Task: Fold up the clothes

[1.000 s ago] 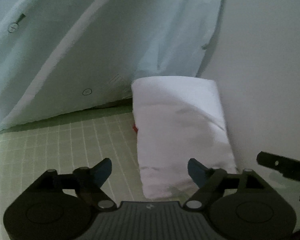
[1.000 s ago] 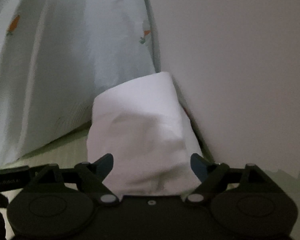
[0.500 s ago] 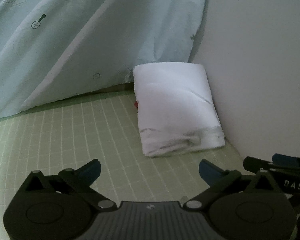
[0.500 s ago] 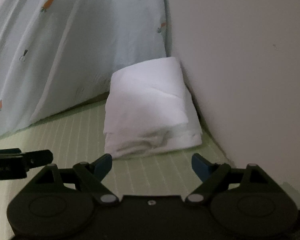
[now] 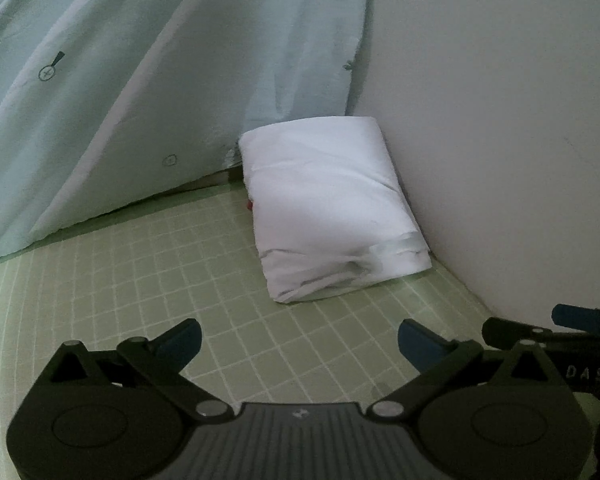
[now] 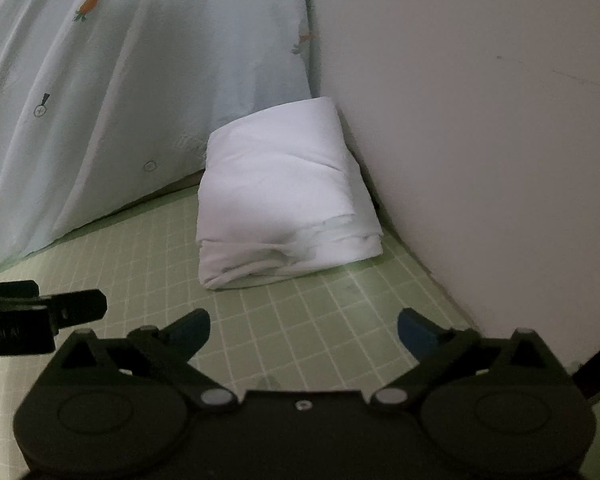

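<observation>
A plain white folded garment (image 5: 332, 208) is being shown at the centre of the frame, with a small red spot at its left edge. A pale green mat (image 5: 148, 280) ruled with a white grid is being seen below it. A light blue curtain (image 6: 140, 80), printed with small orange carrots and dark outlined circles, is being displayed at upper left. An off-white wall (image 5: 500, 120) is being shown at right. Blue fingertip pads (image 6: 414, 330) are being carried by the black hand-held gripper (image 6: 303, 332).
</observation>
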`<action>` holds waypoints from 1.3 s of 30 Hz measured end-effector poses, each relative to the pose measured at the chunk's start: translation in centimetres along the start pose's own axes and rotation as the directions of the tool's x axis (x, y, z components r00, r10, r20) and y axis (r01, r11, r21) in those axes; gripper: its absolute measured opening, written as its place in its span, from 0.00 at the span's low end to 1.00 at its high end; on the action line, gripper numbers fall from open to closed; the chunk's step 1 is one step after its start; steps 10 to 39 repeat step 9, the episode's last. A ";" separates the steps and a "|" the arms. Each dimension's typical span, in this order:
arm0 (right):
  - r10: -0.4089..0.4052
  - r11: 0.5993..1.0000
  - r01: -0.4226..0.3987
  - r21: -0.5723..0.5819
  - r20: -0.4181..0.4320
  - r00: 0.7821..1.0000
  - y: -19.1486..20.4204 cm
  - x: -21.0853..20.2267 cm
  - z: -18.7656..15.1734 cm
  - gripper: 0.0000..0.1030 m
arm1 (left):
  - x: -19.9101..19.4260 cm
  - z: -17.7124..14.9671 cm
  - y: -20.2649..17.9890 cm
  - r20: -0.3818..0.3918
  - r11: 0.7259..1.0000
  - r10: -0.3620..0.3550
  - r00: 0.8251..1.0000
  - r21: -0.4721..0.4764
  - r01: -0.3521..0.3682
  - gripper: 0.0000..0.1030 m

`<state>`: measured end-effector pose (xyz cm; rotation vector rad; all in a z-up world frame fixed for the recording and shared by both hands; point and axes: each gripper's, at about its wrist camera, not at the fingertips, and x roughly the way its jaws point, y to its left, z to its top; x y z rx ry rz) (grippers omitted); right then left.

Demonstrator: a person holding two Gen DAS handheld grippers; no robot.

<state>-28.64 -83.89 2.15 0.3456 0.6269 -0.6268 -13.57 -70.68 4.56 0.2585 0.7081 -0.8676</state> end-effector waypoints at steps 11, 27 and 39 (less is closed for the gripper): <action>-0.008 1.000 0.008 0.018 0.010 1.000 -0.6 -0.2 0.1 0.98 | 0.1 0.1 -0.5 0.001 1.000 -0.008 1.000 0.015 0.008 1.00; -0.008 1.000 0.008 0.018 0.010 1.000 -0.6 -0.2 0.1 0.98 | 0.1 0.1 -0.5 0.001 1.000 -0.008 1.000 0.015 0.008 1.00; -0.008 1.000 0.008 0.018 0.010 1.000 -0.6 -0.2 0.1 0.98 | 0.1 0.1 -0.5 0.001 1.000 -0.008 1.000 0.015 0.008 1.00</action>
